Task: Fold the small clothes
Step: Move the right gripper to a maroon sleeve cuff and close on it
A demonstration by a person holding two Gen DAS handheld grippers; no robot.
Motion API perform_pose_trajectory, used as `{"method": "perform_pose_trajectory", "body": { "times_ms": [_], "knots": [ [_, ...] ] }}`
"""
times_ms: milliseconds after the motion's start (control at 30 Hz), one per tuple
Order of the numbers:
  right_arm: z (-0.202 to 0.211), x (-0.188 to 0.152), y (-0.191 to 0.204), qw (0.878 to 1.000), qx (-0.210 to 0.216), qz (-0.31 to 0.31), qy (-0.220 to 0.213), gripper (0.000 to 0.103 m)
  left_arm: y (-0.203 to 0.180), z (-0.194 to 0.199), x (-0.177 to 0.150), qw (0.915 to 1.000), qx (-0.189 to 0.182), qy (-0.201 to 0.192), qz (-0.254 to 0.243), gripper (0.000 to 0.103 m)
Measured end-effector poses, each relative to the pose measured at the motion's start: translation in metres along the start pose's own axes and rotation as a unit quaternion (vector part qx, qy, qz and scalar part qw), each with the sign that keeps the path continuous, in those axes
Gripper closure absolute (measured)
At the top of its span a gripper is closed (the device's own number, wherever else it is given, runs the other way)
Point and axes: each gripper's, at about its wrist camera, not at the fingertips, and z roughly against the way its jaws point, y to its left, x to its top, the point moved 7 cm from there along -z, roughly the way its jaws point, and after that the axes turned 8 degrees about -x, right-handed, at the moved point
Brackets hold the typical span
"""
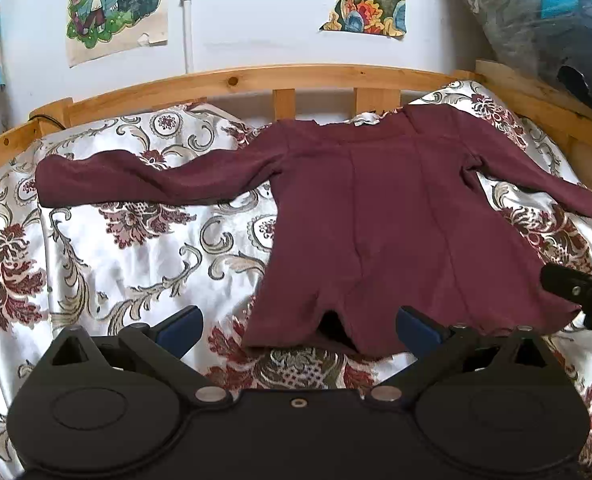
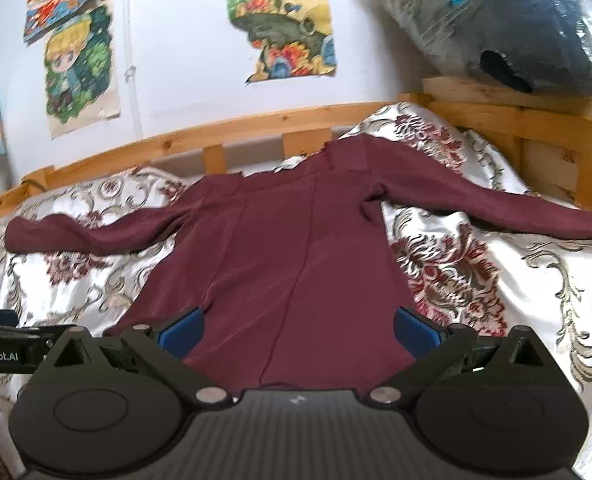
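A: Left gripper (image 1: pixel 297 326), own camera: matte black body, two rounded lobes, each with a raised disc outline. Blue pads (image 1: pixel 182 326) on the fingers.

B: Hardware?

A: Two silver round pivot caps near the centre, a small ringed screw hole between them, smaller silver pins out on the linkage arms. Triangular cut-outs at the outer shoulders.

B: Right gripper (image 2: pixel 297 330)?

A: Same black lobes, blue pads (image 2: pixel 415 330) and silver caps. Centre plate differs: grey, ribbed with fine lines, small pale emblem at the top.

B: Markings?

A: In the right view, the other unit's black side bar reads "nRobot.AI" in white, the start cut off.
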Motion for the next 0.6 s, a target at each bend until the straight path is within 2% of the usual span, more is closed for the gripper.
{"method": "perform_pose_trajectory", "body": {
  "times_ms": [133, 300, 467, 600],
  "knots": [
    [0.000, 0.012, -0.016, 0.999, -0.021, -0.028, 0.002, 0.000, -0.001, -0.007, 0.011, 0.9999, 0.012, -0.001, -0.005, 0.001],
    [0.008, 0.030, -0.057, 0.994, -0.063, -0.088, -0.015, 0.000, -0.002, -0.023, 0.042, 0.9981, 0.030, 0.023, -0.048, 0.001],
    [0.005, 0.054, -0.117, 0.979, -0.120, -0.162, -0.027, 0.000, -0.012, -0.037, 0.098, 0.9961, 0.035, 0.022, -0.078, 0.001],
    [-0.010, 0.069, -0.168, 0.966, -0.157, -0.202, -0.026, 0.000, -0.025, -0.050, 0.141, 0.9947, 0.070, 0.000, -0.075, 0.001]
  ]
}}
